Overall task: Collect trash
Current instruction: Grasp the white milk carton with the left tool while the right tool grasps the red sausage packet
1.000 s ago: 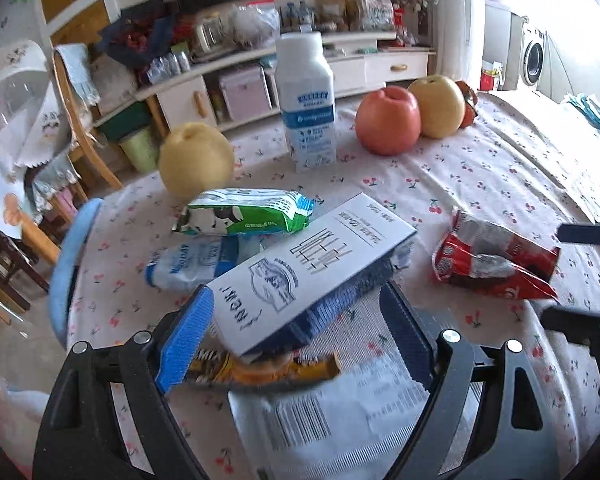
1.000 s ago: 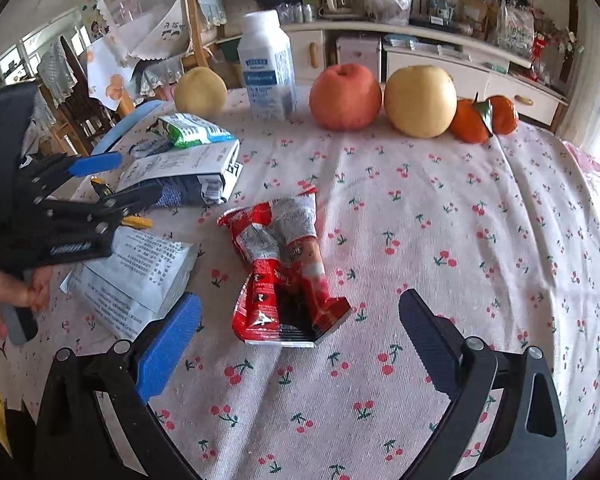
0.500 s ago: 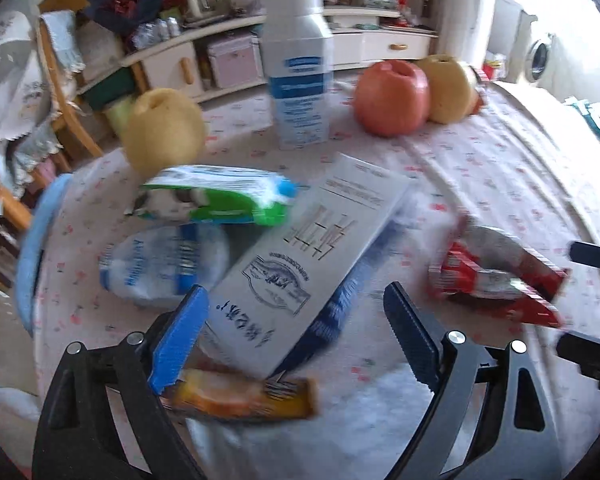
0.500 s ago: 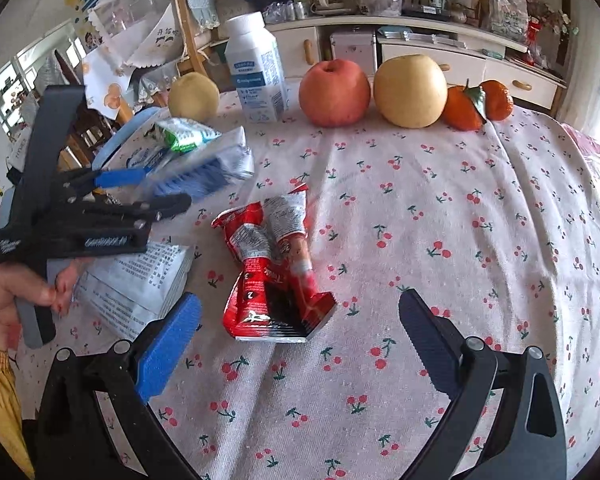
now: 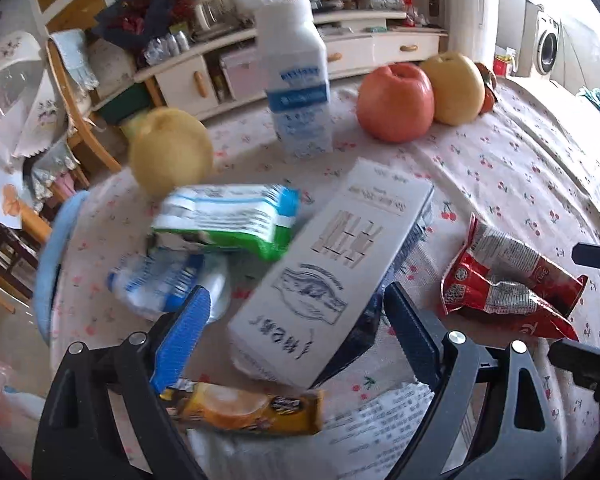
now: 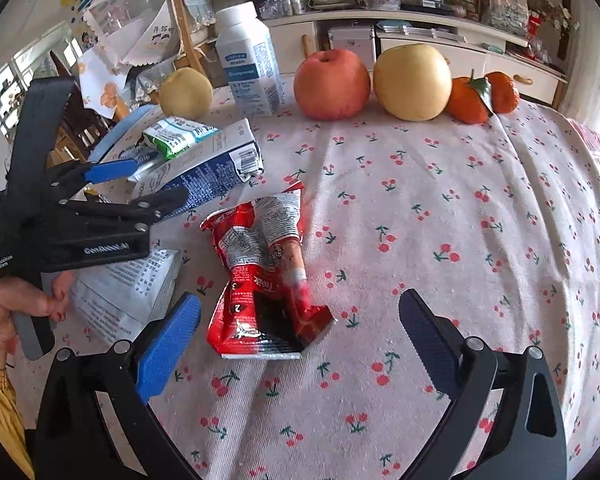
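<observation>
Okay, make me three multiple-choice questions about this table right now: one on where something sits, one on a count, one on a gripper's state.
1. Where does the red snack wrapper lie?
A. just ahead of the right gripper
B. under the apple
C. inside the carton

2. How many oranges stand at the end of the fruit row?
A. one
B. two
C. four

3. How are the left gripper's jaws?
A. clamped on the green packet
B. shut and empty
C. open around the milk carton's near end

Answers: 1 A, it lies flat on the cloth ahead of the fingers. 2 B, two sit beside the yellow pear. 3 C, both pads stand clear of the carton.
</observation>
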`<control>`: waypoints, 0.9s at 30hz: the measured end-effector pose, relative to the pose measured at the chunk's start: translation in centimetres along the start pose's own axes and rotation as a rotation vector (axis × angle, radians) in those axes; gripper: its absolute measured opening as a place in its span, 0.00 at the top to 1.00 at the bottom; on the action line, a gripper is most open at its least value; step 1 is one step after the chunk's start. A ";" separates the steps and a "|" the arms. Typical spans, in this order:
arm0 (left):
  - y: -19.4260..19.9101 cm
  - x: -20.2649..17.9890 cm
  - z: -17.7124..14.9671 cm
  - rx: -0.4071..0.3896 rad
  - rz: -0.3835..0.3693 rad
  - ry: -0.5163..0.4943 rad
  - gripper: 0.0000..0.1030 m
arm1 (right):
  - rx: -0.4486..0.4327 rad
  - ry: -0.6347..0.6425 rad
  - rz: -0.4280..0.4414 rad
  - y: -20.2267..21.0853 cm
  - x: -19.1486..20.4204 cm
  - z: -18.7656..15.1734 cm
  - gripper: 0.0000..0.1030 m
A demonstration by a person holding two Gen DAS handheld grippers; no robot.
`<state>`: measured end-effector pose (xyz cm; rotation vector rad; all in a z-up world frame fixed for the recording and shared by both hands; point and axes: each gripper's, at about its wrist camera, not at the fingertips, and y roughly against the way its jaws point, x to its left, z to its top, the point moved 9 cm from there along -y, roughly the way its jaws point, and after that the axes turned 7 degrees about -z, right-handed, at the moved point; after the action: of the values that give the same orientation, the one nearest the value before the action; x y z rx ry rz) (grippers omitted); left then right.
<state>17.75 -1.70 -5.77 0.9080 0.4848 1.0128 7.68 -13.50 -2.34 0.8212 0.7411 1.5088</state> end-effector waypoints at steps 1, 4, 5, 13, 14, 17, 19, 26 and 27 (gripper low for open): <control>-0.4 -0.2 -0.2 0.017 -0.008 0.002 0.14 | 0.002 0.007 -0.003 -0.2 0.1 0.0 0.05; -0.8 -0.5 -0.3 0.023 -0.027 0.016 0.15 | 0.004 0.028 -0.015 -0.5 0.4 0.1 0.05; -0.9 -0.6 -0.3 0.021 -0.039 0.029 0.19 | 0.002 0.034 -0.017 -0.6 0.5 0.2 0.05; -0.3 -1.2 -0.7 0.006 -0.017 0.081 0.23 | -0.008 0.048 -0.046 -1.7 0.6 0.6 0.05; -0.1 -1.3 -0.8 0.003 -0.012 0.086 0.24 | -0.007 0.049 -0.046 -1.8 0.6 0.5 0.05; 1.0 -1.1 -1.2 -0.011 0.004 0.114 0.26 | -0.013 0.082 -0.070 -2.2 0.9 0.4 0.05; 1.7 -0.9 -1.5 -0.024 0.000 0.137 0.26 | -0.020 0.123 -0.101 -2.4 1.3 0.2 0.05; 4.9 0.8 -3.0 -0.087 -0.008 0.229 0.27 | -0.051 0.183 -0.091 -2.4 2.7 0.0 0.22; 5.3 1.0 -3.2 -0.094 -0.011 0.241 0.27 | -0.055 0.189 -0.087 -2.3 2.9 0.0 0.27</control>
<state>13.19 1.75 -3.10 0.7021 0.6384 1.1315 8.80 -10.37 -4.04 0.6027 0.8595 1.5352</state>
